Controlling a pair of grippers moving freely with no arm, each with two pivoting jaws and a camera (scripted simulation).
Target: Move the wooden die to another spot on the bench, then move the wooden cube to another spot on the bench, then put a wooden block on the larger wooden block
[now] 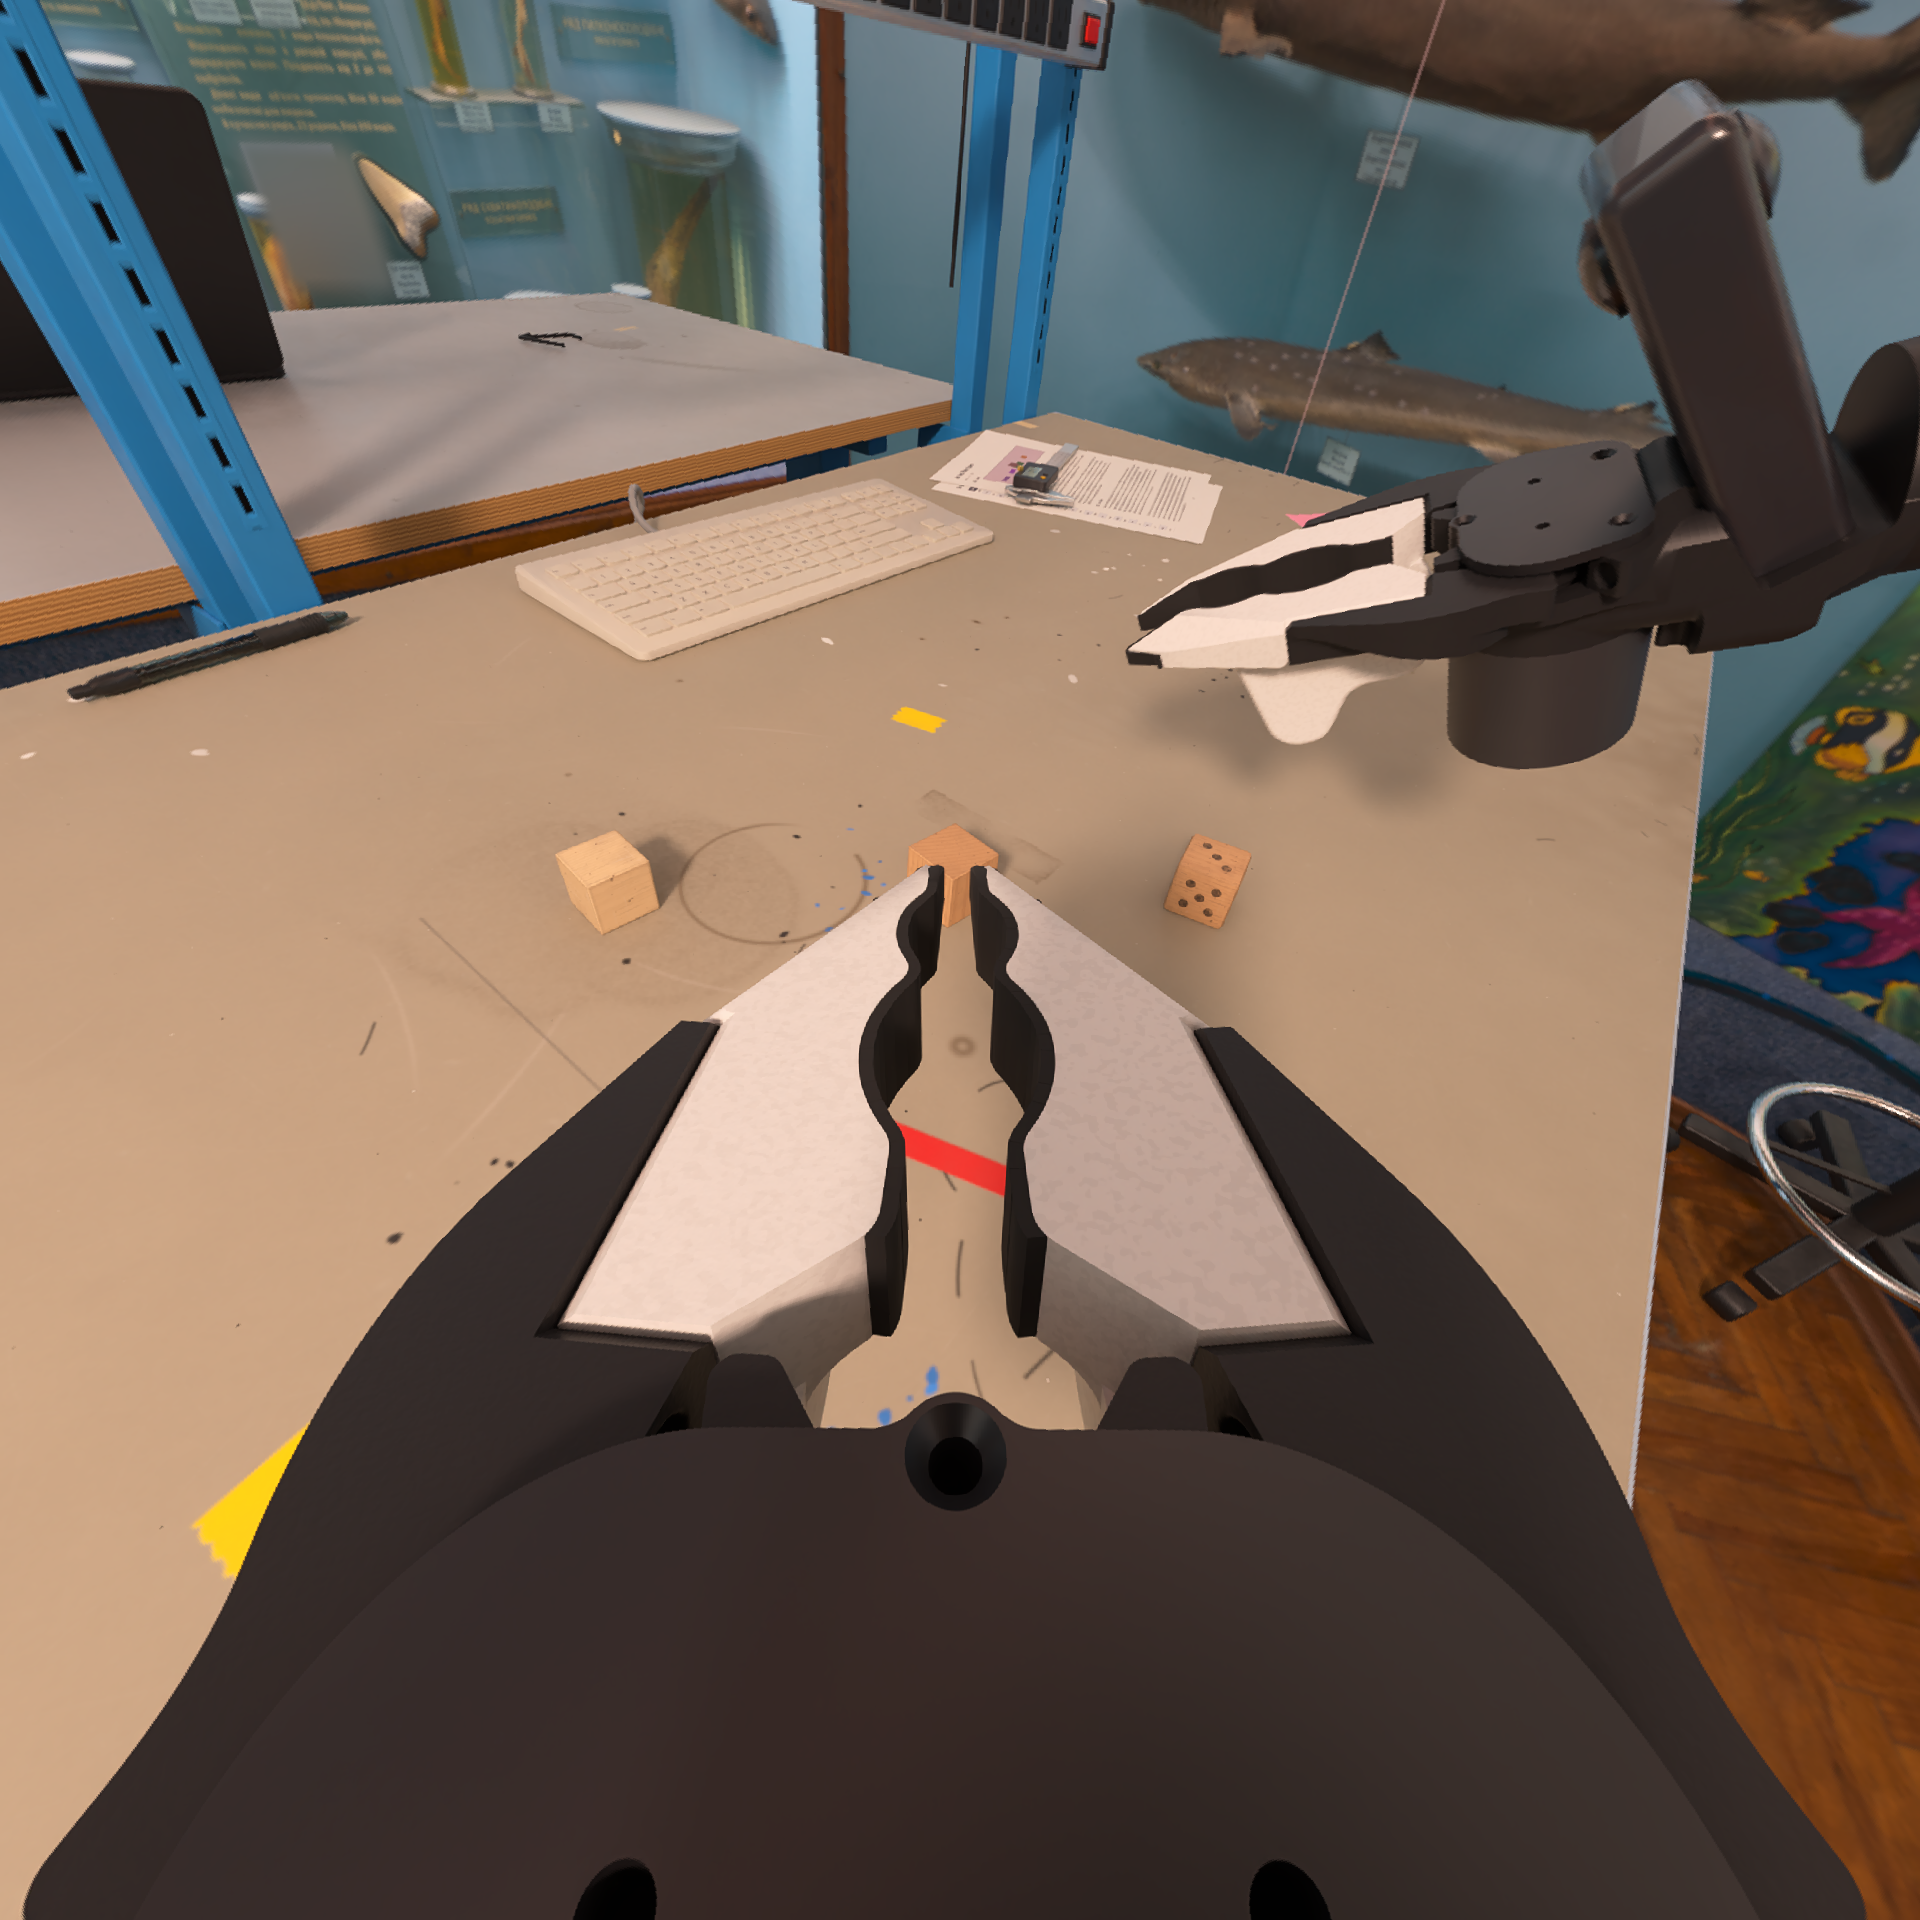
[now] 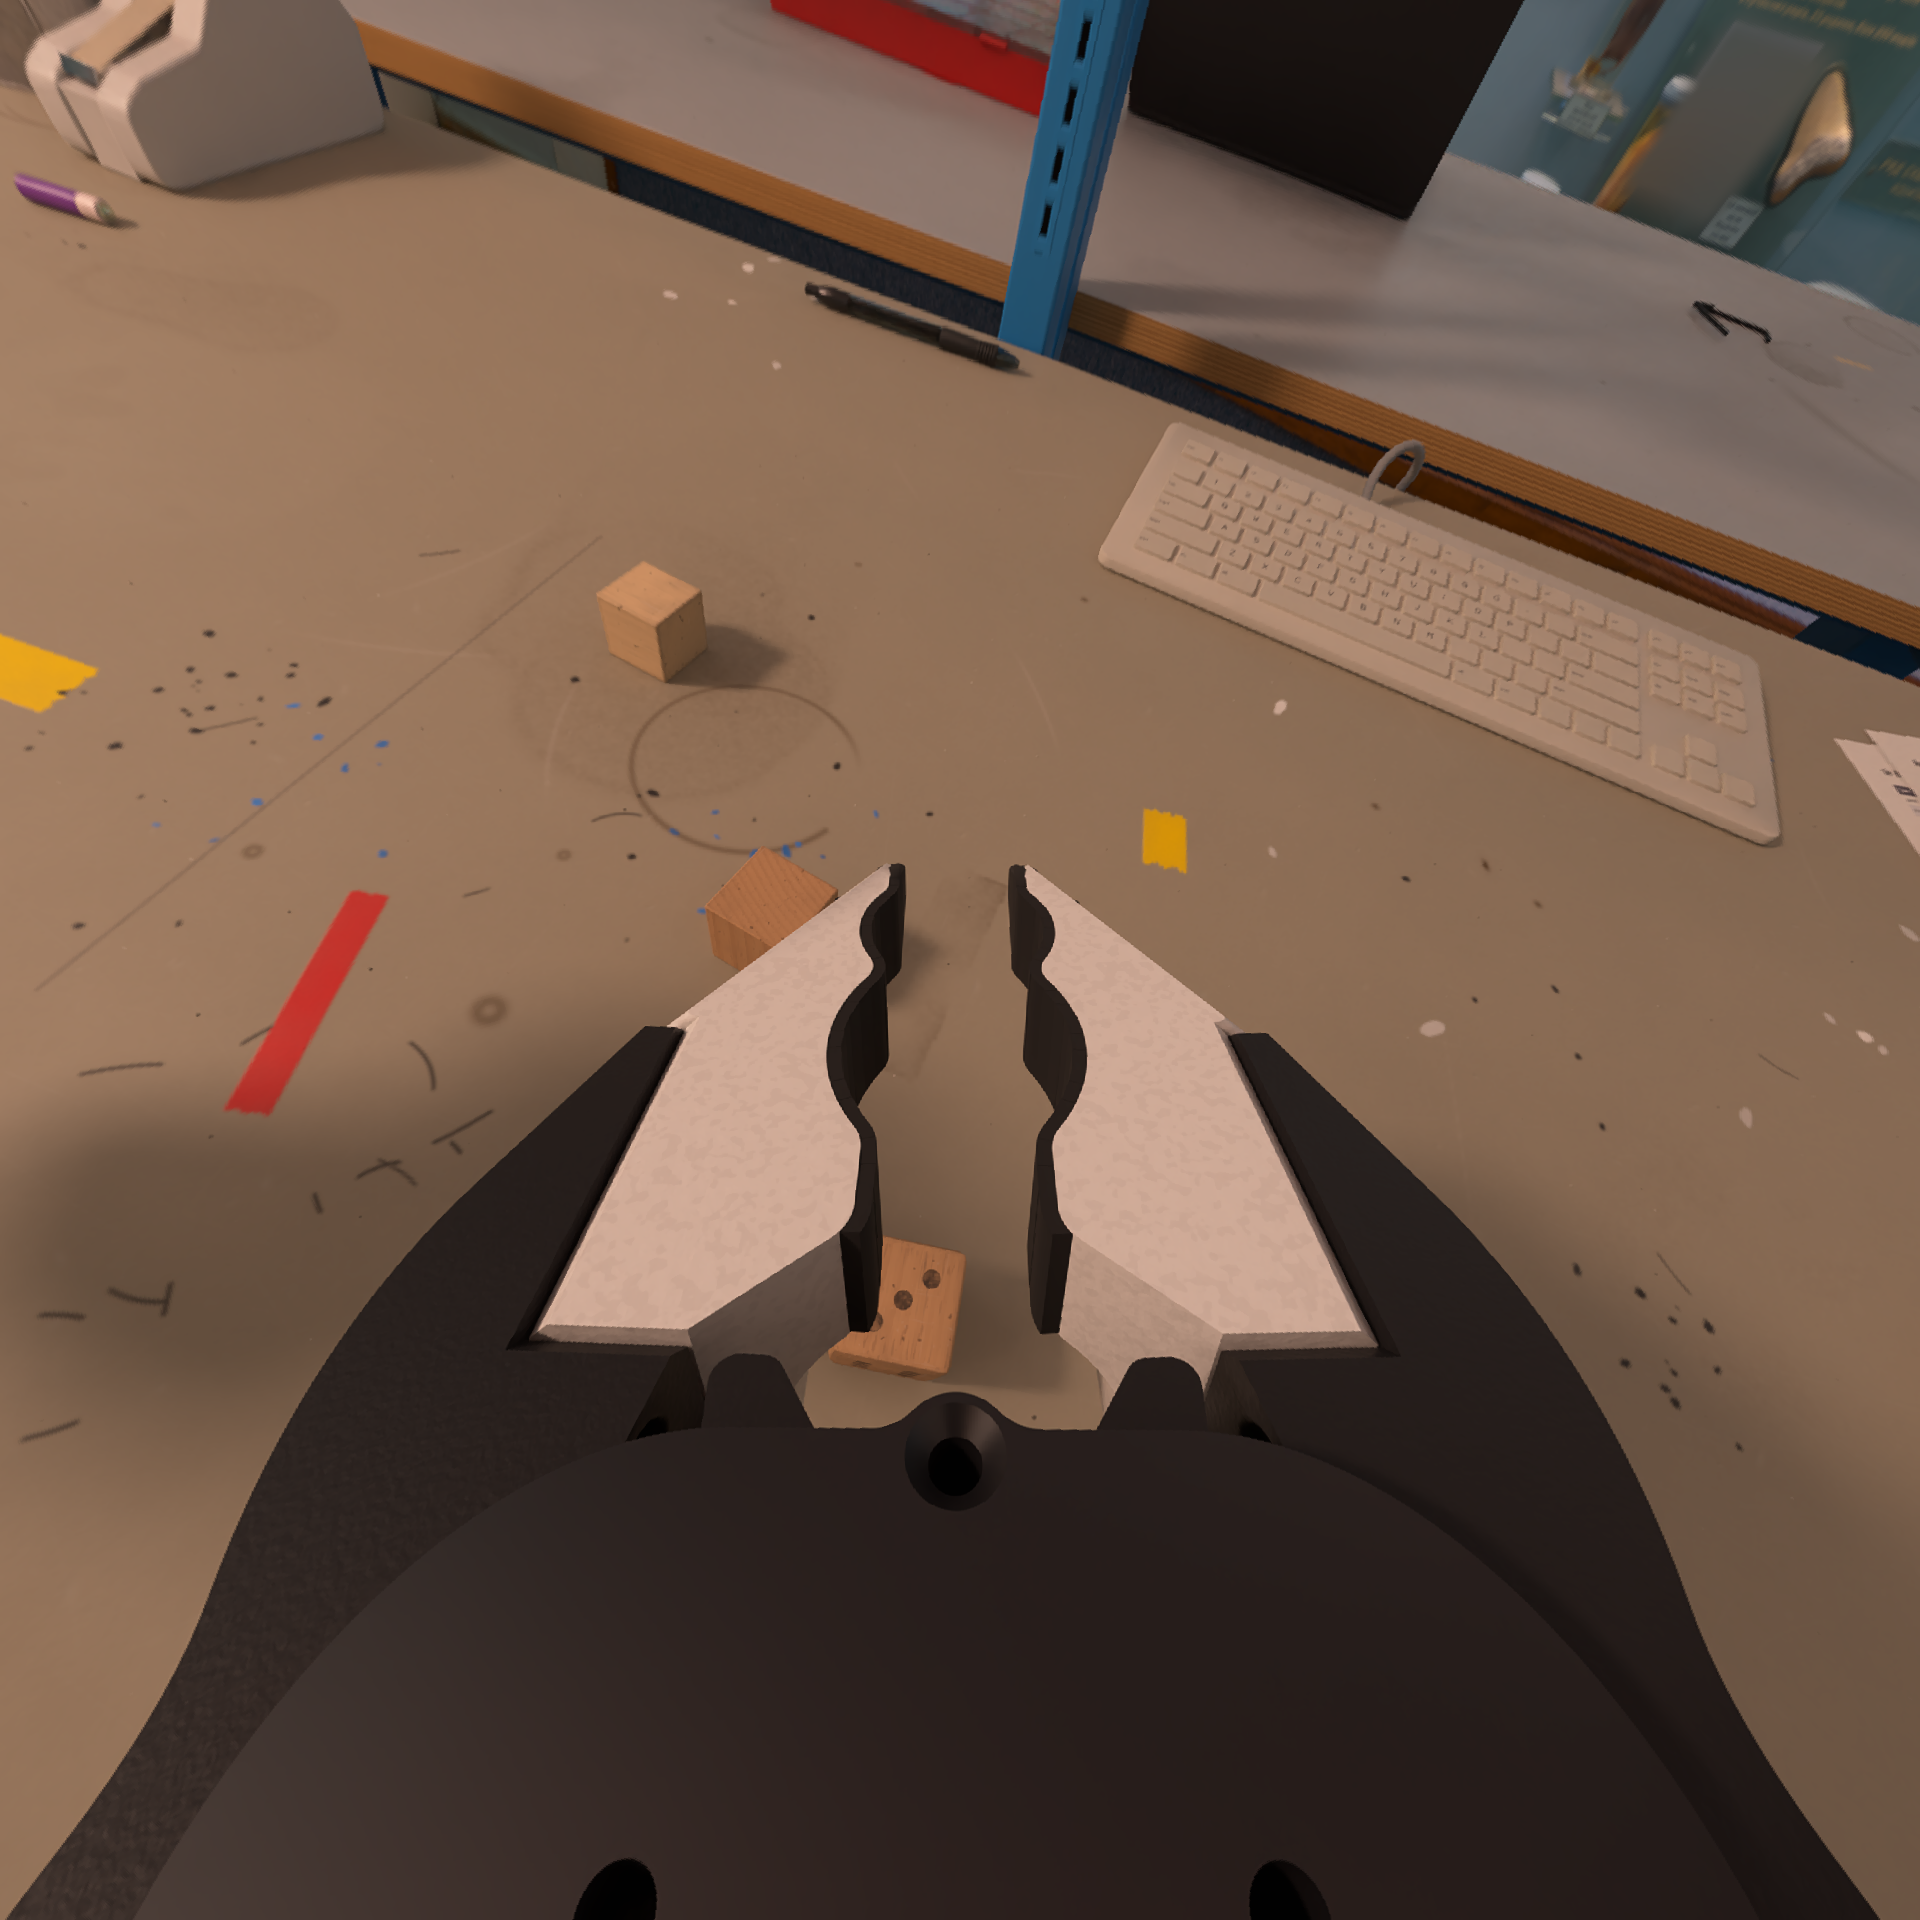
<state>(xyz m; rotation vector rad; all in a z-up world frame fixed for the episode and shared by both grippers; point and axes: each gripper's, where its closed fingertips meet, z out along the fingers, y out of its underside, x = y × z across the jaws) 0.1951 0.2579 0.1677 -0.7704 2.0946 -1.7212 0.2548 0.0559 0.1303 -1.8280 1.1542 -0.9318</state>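
Three wooden pieces rest on the tan bench [image 1: 312, 935]. A pale cube [image 1: 608, 881] [image 2: 651, 620] stands at the left, a smaller orange-brown cube [image 1: 951, 850] [image 2: 769, 902] in the middle, and a die [image 1: 1205, 881] [image 2: 909, 1307] with dark pips at the right. My left gripper [image 1: 956, 881] is nearly shut with a thin gap, holds nothing, and is short of the orange cube. My right gripper [image 2: 957, 883] [image 1: 1138, 636] is open and empty. It hovers above the bench, and the die lies on the bench beneath its finger bases.
A white keyboard [image 1: 748, 566] [image 2: 1444, 623] lies behind the blocks, with papers [image 1: 1091, 488] beyond it. A black pen [image 1: 208, 655] [image 2: 914, 327] lies near a blue shelf post [image 2: 1060, 177]. The bench's right edge [image 1: 1683, 935] is close to the die.
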